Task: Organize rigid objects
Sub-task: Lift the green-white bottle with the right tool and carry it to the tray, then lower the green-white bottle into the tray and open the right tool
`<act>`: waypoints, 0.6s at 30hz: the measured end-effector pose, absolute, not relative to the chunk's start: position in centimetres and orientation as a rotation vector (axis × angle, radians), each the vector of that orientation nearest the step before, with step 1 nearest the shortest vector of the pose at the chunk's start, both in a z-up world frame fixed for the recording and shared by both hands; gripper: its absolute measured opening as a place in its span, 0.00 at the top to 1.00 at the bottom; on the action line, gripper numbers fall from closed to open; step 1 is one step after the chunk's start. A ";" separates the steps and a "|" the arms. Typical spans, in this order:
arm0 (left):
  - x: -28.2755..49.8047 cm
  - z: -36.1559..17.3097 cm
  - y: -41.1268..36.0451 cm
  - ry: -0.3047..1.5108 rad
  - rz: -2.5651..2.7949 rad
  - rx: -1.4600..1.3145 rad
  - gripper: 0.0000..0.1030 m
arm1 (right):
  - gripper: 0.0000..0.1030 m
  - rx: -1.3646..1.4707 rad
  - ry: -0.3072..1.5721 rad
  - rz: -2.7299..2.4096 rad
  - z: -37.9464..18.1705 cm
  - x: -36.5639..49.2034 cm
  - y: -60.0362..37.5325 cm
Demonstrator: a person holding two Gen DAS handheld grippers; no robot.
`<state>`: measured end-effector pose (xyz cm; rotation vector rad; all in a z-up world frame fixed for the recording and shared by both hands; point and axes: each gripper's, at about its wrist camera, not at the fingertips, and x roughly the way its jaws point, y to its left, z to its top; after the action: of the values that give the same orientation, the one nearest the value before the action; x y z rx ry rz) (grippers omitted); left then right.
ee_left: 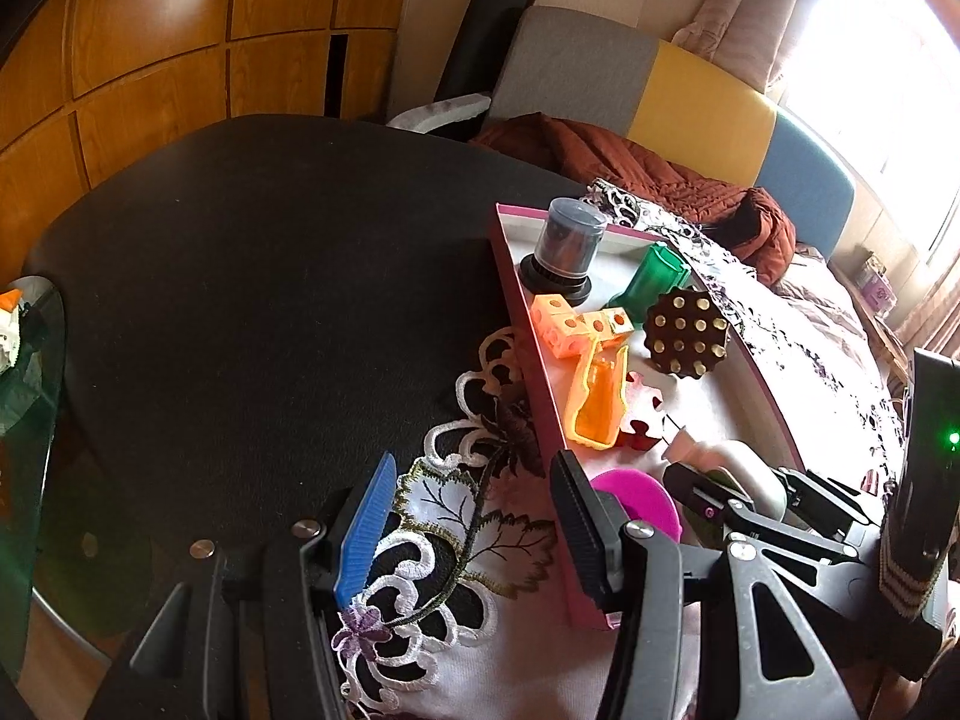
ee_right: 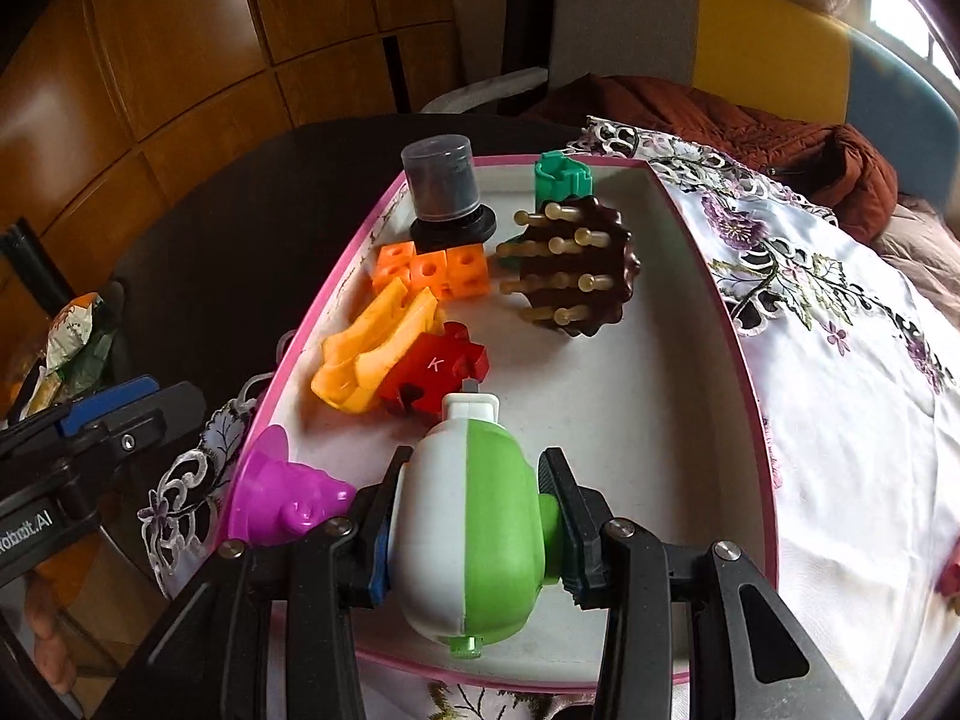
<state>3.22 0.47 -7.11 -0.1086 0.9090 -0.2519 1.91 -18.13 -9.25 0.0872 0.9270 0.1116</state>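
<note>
The right gripper (ee_right: 474, 531) pinches a white-and-green plastic toy (ee_right: 471, 525) between its 2 pads, held low over the near, bare part of the pink-rimmed tray (ee_right: 753, 372), probably to set it beside the red puzzle piece (ee_right: 435, 375). The left gripper (ee_left: 465, 534) hangs spread and empty over the embroidered cloth (ee_left: 444, 516), clear of the tray.

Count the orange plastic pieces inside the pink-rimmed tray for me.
2: the holed cube cluster by the black-based canister, and the orange mould leaning on the red puzzle piece. More may be hidden.
</note>
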 end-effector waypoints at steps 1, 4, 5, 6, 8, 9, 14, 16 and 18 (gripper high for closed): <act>3.2 -7.1 0.5 0.910 -0.250 -0.108 0.47 | 0.59 0.095 0.929 0.116 -9.2 2.0 -18.2; 3.2 -7.2 0.4 0.911 -0.248 -0.101 0.48 | 0.59 0.105 0.930 0.116 -9.2 1.8 -18.2; 3.1 -7.1 0.3 0.910 -0.249 -0.099 0.48 | 0.58 0.101 0.930 0.111 -9.2 1.7 -18.2; 3.1 -7.1 0.3 0.909 -0.251 -0.097 0.48 | 0.56 0.095 0.932 0.105 -9.2 1.7 -18.1; 3.0 -7.0 0.2 0.906 -0.251 -0.095 0.48 | 0.47 0.094 0.942 0.097 -9.3 1.8 -18.2; 2.9 -7.0 0.2 0.904 -0.251 -0.094 0.48 | 0.46 0.100 0.941 0.099 -9.3 1.8 -18.3; 2.8 -6.7 0.1 0.895 -0.250 -0.086 0.48 | 0.36 0.108 0.927 0.083 -8.8 1.5 -18.7; 2.7 -6.5 0.0 0.886 -0.250 -0.079 0.48 | 0.34 0.108 0.915 0.073 -8.5 1.2 -19.0; 2.6 -6.3 -0.1 0.881 -0.252 -0.078 0.47 | 0.31 0.117 0.899 0.070 -8.0 1.0 -19.3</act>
<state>2.59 -0.05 -6.29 -0.0785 0.8807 -0.2517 0.99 -19.35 -8.03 0.1171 0.8991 0.0705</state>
